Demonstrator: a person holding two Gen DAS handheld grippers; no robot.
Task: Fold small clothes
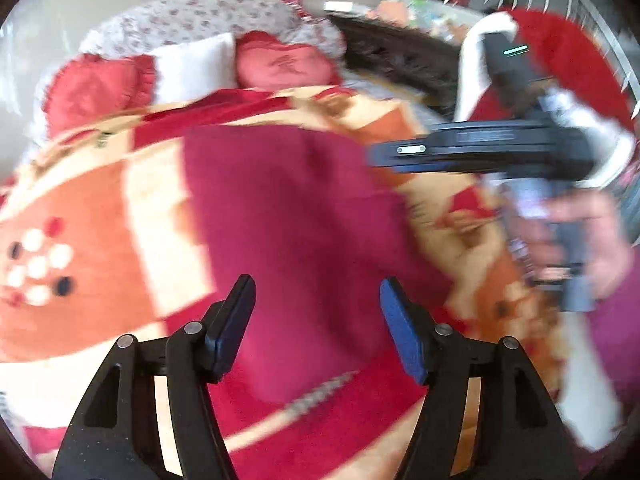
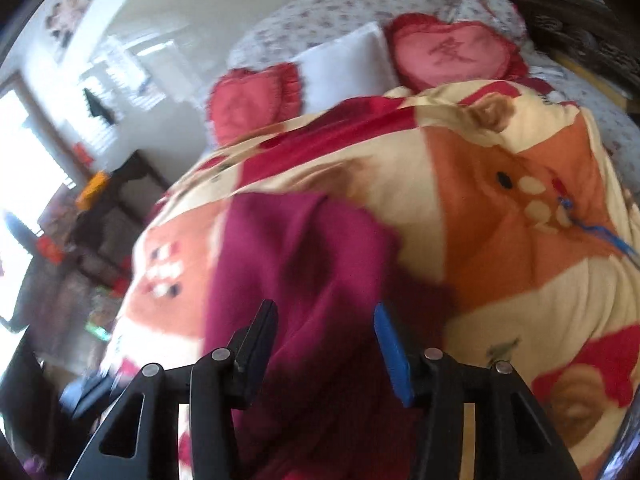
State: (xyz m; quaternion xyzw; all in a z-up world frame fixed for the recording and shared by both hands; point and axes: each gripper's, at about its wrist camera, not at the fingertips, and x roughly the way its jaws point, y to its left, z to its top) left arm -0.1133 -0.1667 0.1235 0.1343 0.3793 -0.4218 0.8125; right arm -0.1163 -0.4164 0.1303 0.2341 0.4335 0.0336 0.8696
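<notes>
Bedroom, patterned quilt (image 2: pixel 500 220) bearing maroon garment (image 1: pixel 288 216). Left gripper (image 1: pixel 316 320) and right gripper (image 2: pixel 324 340) above it, jaws wide, empty. Best gripped at opposite corners, lifted evenly.

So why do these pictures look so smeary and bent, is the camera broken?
Not broken. Left wrist view: motion blur smears the maroon garment and the right gripper's body, while the left gripper stays sharp. Right wrist view: the blanket bulges from fisheye distortion, the window at the left edge is blown out white, and dark corners frame the round image.
</notes>
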